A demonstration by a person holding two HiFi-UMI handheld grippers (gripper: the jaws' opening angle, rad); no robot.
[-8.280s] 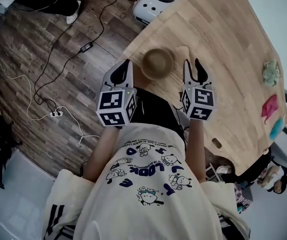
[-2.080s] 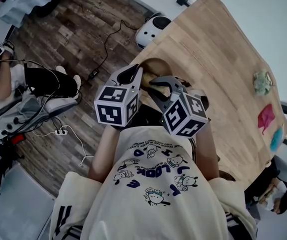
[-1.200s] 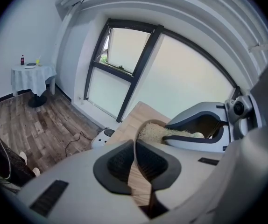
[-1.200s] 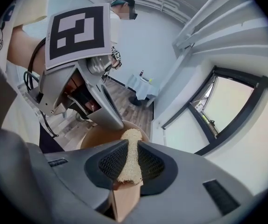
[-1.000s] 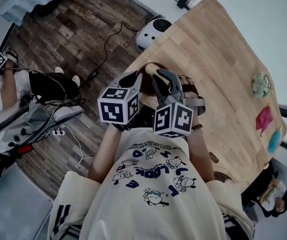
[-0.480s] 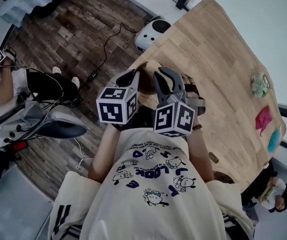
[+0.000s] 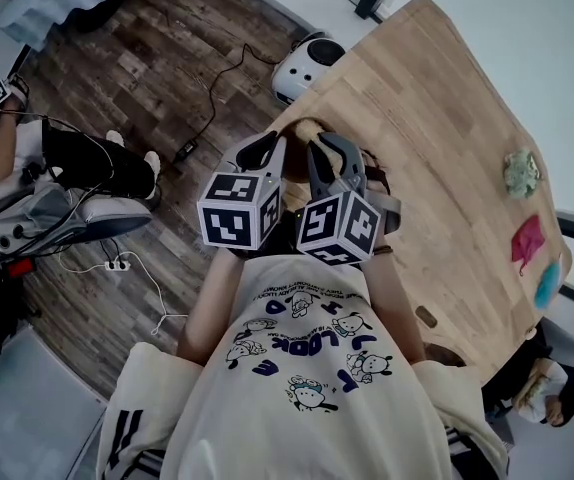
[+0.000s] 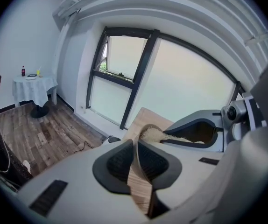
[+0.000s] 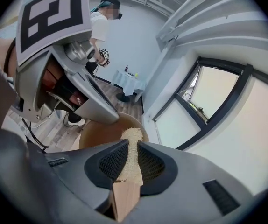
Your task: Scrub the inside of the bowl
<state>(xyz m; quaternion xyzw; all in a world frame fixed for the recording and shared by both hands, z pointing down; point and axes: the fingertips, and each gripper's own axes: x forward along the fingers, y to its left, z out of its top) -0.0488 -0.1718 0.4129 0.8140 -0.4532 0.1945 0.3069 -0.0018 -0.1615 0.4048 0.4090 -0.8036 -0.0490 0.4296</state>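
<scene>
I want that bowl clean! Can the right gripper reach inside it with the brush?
Probably yes. The right gripper holds the brush, its bristles at the open bowl, with nothing in between.

- The left claw [image 8: 135,160] and right claw [image 9: 128,164] were pale grey, their pads [image 9: 110,164] black and dotted.
- The cube [image 7: 237,223] on each claw was white with black square markers.
- The bowl [image 9: 96,136] ahead of the right claw was tan-brown inside.
- The brush [image 9: 130,155] between the right claw's jaws had straw-pale bristles and a light wooden handle.
- The worktop [image 7: 447,138] beyond both claws was blond, fine-grained wood.
- The floor [image 7: 97,88] left of the left claw showed grey-brown planks.
</scene>
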